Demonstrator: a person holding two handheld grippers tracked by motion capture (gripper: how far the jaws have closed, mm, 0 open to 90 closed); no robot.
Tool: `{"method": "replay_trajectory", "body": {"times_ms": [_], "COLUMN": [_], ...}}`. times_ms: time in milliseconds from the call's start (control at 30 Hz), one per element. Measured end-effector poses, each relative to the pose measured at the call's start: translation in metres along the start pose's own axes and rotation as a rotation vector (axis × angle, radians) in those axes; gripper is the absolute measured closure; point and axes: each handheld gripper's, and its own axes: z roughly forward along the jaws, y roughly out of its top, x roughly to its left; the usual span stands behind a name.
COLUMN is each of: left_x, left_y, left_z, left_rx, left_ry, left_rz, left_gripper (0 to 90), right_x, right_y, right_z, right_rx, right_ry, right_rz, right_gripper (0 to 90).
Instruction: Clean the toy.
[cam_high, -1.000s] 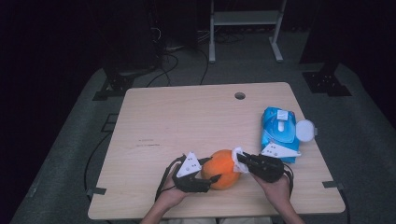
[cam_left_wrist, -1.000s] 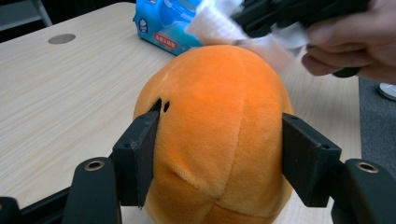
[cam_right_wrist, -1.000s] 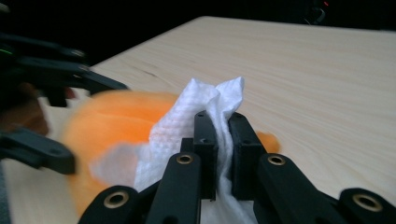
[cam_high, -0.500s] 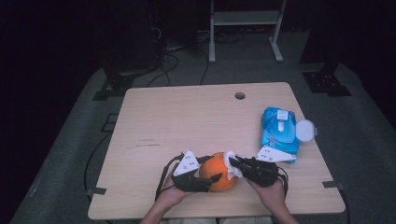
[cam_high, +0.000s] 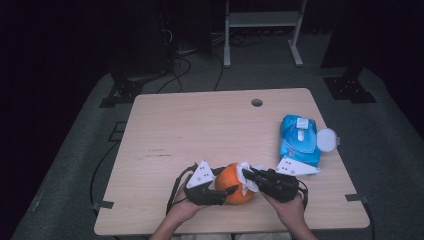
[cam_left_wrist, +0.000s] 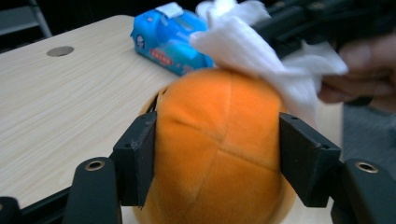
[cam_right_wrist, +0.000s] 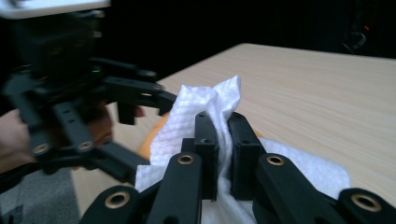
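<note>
Table (cam_high: 200, 130) of pale wood carries everything, and the work sits at its near edge. Farther out, beyond the right gripper (cam_high: 248, 174), lies a blue pack of wet wipes (cam_high: 299, 140) with its round lid flipped open.

Between the two tools rests the orange plush ball (cam_high: 236, 184). The left gripper (cam_high: 233, 189) has it from the side; its jaws opened and closed again within the last second and now press into the soft fabric on both flanks, so the ball has been re-gripped rather than let go. The right gripper has shifted a little compared with a second ago, from the ball's right shoulder toward its top, and the white wipe (cam_high: 248, 175) it pinches now lies against the upper surface. My reading is that the ball is being turned and re-held so that a fresh patch comes under the cloth, with wiping still under way.

The left gripper view shows how deep the ball (cam_left_wrist: 219, 154) sits between the pads (cam_left_wrist: 140, 158), and the wipe (cam_left_wrist: 261, 56) draped on its crown. The right gripper view gives what that one cannot: the jaws pressed nearly together on a bunched fold of wipe (cam_right_wrist: 210, 105), with only a sliver of orange (cam_right_wrist: 156, 130) beneath.
</note>
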Motion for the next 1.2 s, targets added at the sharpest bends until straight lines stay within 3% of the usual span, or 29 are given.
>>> {"method": "replay_trajectory", "body": {"times_ms": [67,167,233,300,367,433,533,600,667,700,800,900,1067,1200], "left_x": [-0.001,0.0,0.0,0.001,0.001,0.0,0.0,0.001,0.003,0.004,0.005,0.007,0.013,0.012], "left_y": [0.0,-0.002,-0.002,-0.007,-0.012,-0.012,-0.012,-0.01,-0.007,-0.006,-0.004,-0.004,-0.006,-0.007], "left_z": [-0.001,0.001,0.004,0.009,0.015,0.016,0.014,0.012,0.008,0.006,0.005,0.006,0.005,0.007], "left_rx": [-0.008,-0.021,-0.003,0.021,0.036,0.035,0.02,0.017,0.013,0.007,0.008,0.011,0.005,-0.005], "left_ry": [0.002,-0.002,0.019,0.021,0.029,0.049,0.076,0.065,0.036,0.026,0.029,0.042,0.062,0.06], "left_rz": [0.004,0.002,0.019,0.023,0.021,0.035,0.023,0.006,-0.011,-0.018,-0.018,-0.039,-0.093,-0.088], "left_gripper": [34.7,26.0,18.3,16.1,16.9,22.1,30.2,33.4,34.9,35.2,35.2,35.2,33.8,31.3], "right_x": [0.003,-0.01,-0.018,-0.023,-0.023,-0.017,-0.01,-0.005,0.001,0.0,-0.013,-0.024,-0.005,-0.012], "right_y": [0.0,-0.01,-0.013,-0.012,-0.012,-0.011,-0.008,-0.004,0.0,0.001,-0.004,-0.011,-0.004,-0.006], "right_z": [0.002,0.006,0.005,0.003,0.002,0.003,0.002,0.001,0.001,0.001,0.001,0.001,0.003,0.003], "right_rx": [0.017,0.044,0.04,0.036,0.035,0.042,0.023,0.007,0.014,0.017,0.018,0.021,0.015,0.021], "right_ry": [-0.016,-0.045,-0.068,-0.095,-0.089,-0.087,-0.066,-0.032,-0.044,-0.051,-0.076,-0.088,-0.041,-0.071], "right_rz": [-0.03,-0.009,0.018,0.03,0.038,0.023,0.011,-0.003,-0.057,-0.062,-0.031,0.042,-0.026,-0.016], "right_gripper": [82.9,82.7,82.7,82.7,82.7,83.1,83.2,83.0,82.8,82.7,81.9,82.6,82.7,82.6]}}
